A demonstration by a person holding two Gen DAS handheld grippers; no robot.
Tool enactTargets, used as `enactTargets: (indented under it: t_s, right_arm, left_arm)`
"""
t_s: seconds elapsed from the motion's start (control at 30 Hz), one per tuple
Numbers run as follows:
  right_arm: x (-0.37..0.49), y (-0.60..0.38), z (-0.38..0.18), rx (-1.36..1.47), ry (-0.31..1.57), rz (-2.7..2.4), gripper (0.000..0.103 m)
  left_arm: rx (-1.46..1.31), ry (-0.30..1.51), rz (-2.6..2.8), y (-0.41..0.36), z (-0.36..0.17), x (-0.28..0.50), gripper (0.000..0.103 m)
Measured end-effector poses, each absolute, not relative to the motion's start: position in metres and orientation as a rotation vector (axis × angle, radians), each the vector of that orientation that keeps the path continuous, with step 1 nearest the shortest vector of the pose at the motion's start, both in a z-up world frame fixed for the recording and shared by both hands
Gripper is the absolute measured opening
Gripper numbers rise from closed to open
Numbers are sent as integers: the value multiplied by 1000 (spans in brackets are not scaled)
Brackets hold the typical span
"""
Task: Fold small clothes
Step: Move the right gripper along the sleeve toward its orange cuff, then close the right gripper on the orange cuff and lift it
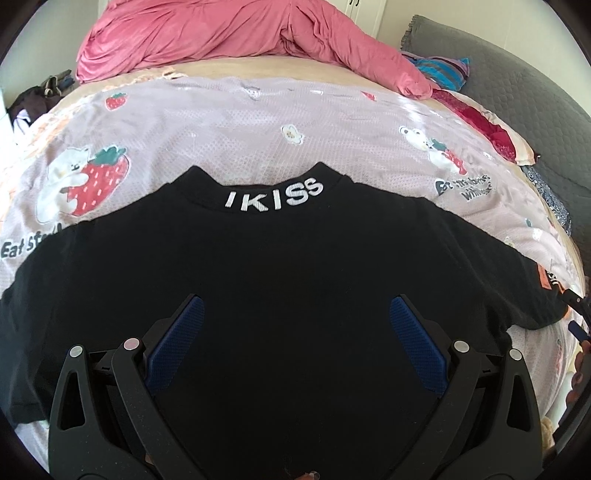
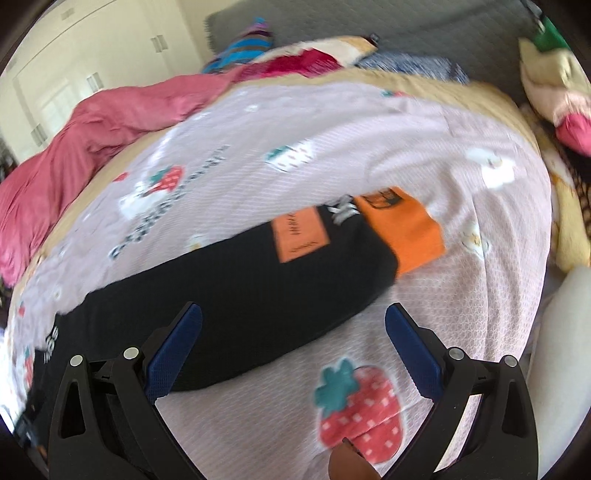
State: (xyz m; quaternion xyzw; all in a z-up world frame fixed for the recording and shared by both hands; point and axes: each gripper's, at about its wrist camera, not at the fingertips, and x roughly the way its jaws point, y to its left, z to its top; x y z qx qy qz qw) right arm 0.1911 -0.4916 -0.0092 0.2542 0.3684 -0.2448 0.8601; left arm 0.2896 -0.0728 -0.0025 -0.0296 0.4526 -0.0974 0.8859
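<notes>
A black T-shirt (image 1: 280,258) lies spread flat on the bed, back up, with white "IKISS" lettering on the collar (image 1: 275,195). My left gripper (image 1: 295,310) is open and empty over the middle of the shirt's back. In the right wrist view the shirt's right sleeve (image 2: 258,280) shows an orange patch and an orange cuff (image 2: 406,229). My right gripper (image 2: 293,314) is open and empty just above the sleeve's lower edge. The view is blurred.
The bed carries a pale pink strawberry-print sheet (image 1: 221,122). A crumpled pink duvet (image 1: 229,33) lies at the far side. Pillows and a grey headboard (image 1: 517,81) are on the right. Soft toys (image 2: 554,81) lie at the bed's right edge.
</notes>
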Motion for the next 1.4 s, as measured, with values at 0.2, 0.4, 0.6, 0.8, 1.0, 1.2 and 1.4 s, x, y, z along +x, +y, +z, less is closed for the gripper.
enactTargets:
  t_s: [0.2, 0.4, 0.6, 0.8, 1.0, 1.2, 1.4]
  right_arm:
    - [195, -530, -30, 688, 792, -570, 99]
    - [209, -556, -33, 870, 694, -632, 99]
    - [207, -565, -40, 940, 624, -665, 55]
    - [208, -565, -29, 1010, 550, -541, 21]
    - [225, -521, 12, 845, 481, -344, 21]
    - [242, -464, 38, 685, 484, -164, 21]
    - [253, -410, 57, 572, 482, -30, 21]
  left_arm:
    - [-87, 963, -195, -64, -9, 293, 95]
    - [-101, 963, -174, -52, -8, 290, 95]
    - [-170, 954, -173, -35, 1, 289, 95]
    - [-226, 931, -180, -23, 14, 282, 95]
    - [-278, 941, -192, -14, 21, 277, 95]
    - [-326, 924, -219, -7, 30, 272, 95]
    - [-394, 918, -267, 1, 38, 266, 95]
